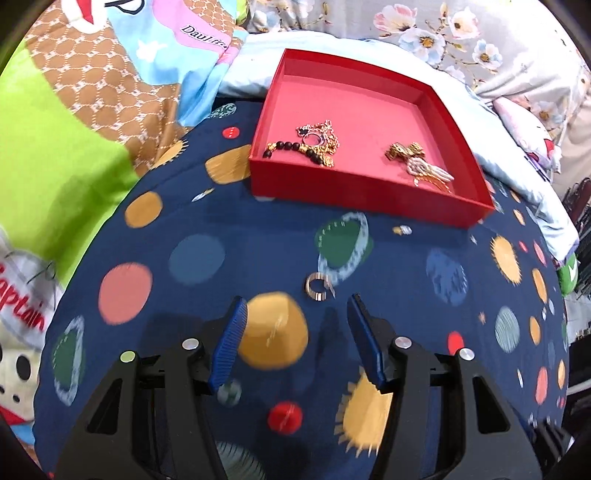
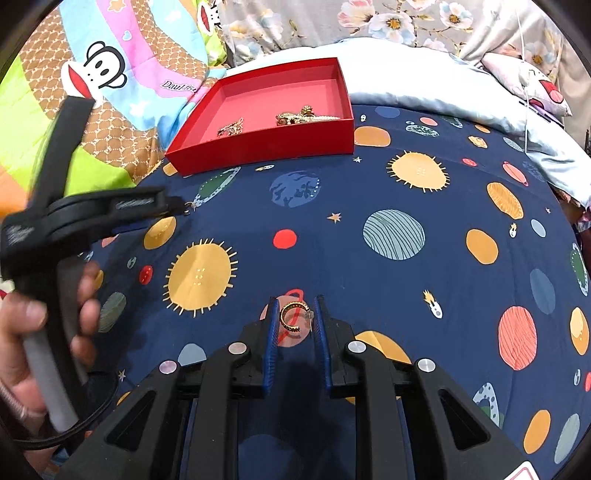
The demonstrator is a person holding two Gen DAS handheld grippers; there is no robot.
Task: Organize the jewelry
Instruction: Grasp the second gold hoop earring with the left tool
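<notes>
A red tray (image 1: 362,192) sits at the far side of the planet-print sheet. It holds a black-bead and gold chain piece (image 1: 306,142) and a gold and pearl piece (image 1: 417,158). My left gripper (image 1: 297,299) is open, and a small silver hoop (image 1: 317,288) lies on the sheet just beyond its fingertips, untouched. In the right wrist view my right gripper (image 2: 296,300) is shut on a gold hoop earring (image 2: 293,319), pinched between the blue pads just above the sheet. The same view shows the left gripper (image 2: 181,205) at the left, held by a hand (image 2: 22,314).
The dark blue planet-print sheet (image 2: 369,192) covers the bed. A colourful cartoon blanket (image 2: 110,81) is bunched up to the left of the red tray (image 2: 258,151). A pale blue pillow (image 2: 424,74) and floral bedding (image 1: 443,33) lie behind it.
</notes>
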